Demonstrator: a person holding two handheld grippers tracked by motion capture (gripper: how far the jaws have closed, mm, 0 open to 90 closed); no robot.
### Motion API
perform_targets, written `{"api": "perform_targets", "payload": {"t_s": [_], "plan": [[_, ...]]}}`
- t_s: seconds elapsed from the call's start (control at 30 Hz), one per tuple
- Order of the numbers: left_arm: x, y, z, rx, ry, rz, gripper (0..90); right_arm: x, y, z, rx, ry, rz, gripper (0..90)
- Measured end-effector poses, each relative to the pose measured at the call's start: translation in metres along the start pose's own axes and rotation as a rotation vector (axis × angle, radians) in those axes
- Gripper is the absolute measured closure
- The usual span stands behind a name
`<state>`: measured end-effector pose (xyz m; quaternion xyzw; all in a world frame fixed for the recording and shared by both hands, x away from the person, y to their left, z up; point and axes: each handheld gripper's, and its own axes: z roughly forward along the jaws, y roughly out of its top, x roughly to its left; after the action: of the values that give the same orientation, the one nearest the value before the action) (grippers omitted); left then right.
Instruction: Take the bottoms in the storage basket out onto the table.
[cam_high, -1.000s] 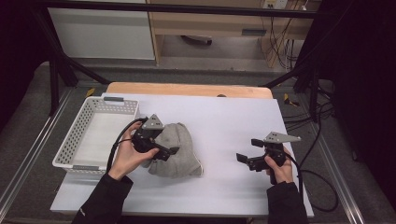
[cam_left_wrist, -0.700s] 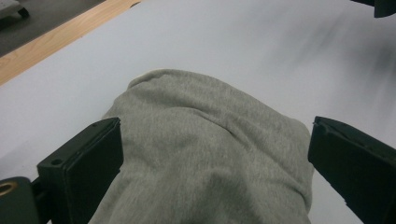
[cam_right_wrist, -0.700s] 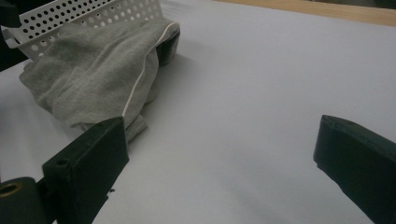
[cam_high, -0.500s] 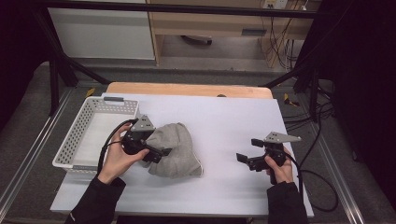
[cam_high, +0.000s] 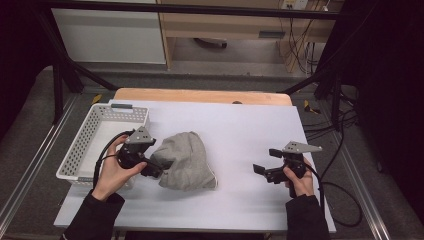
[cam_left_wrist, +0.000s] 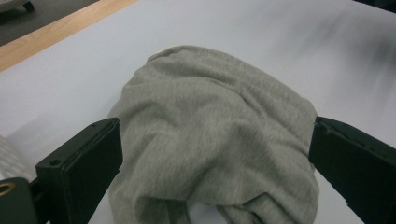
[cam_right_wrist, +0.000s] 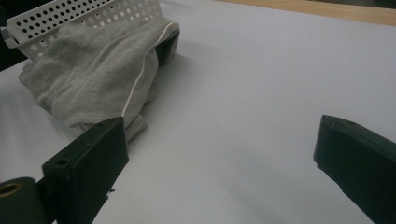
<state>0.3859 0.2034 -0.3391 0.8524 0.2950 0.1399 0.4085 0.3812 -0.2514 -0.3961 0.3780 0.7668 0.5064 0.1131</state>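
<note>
Grey knit fabric, a crumpled garment (cam_left_wrist: 215, 140), lies in a heap on the white surface (cam_high: 240, 125), left of its middle and just beside a white perforated basket (cam_high: 90, 137) that sits at the surface's left edge. Nearest the person, two dark sleeves enter from the bottom of the high view, each hand holding a tool. The left tool (cam_high: 150, 169) is at the garment's left side; in the left gripper view its jaws stand wide apart with the cloth bulging between them, though whether either jaw touches the fabric is hard to make out, and the lower edge of the heap is cut off there. The right tool (cam_high: 261, 171) hovers or rests well apart from the garment, over bare surface at the right; its jaws are spread with nothing between them. From the right gripper view the garment shows a thin white trim (cam_right_wrist: 140, 79) along one edge, and a dark part of the left tool peeks out behind the cloth, mostly hidden. Farther off, a wooden strip (cam_high: 200, 96) borders the far edge of the surface, and beyond it the floor and cabinets are dim.
</note>
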Motion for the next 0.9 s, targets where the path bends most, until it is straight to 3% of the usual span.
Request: {"api": "perform_targets", "payload": {"t_s": [0.3, 0.67, 0.9], "plan": [[0.01, -0.014, -0.009, -0.008, -0.004, -0.026, 2.8, 0.0, 0.0, 0.0, 0.002, 0.001, -0.001, 3.4], [0.02, -0.031, -0.016, -0.004, 0.025, -0.03, 2.7, 0.0, 0.0, 0.0, 0.005, 0.001, 0.0, 3.5], [0.031, -0.047, -0.021, -0.003, 0.045, -0.054, 2.7, 0.0, -0.001, 0.001, 0.006, 0.0, -0.001, 3.5]]}}
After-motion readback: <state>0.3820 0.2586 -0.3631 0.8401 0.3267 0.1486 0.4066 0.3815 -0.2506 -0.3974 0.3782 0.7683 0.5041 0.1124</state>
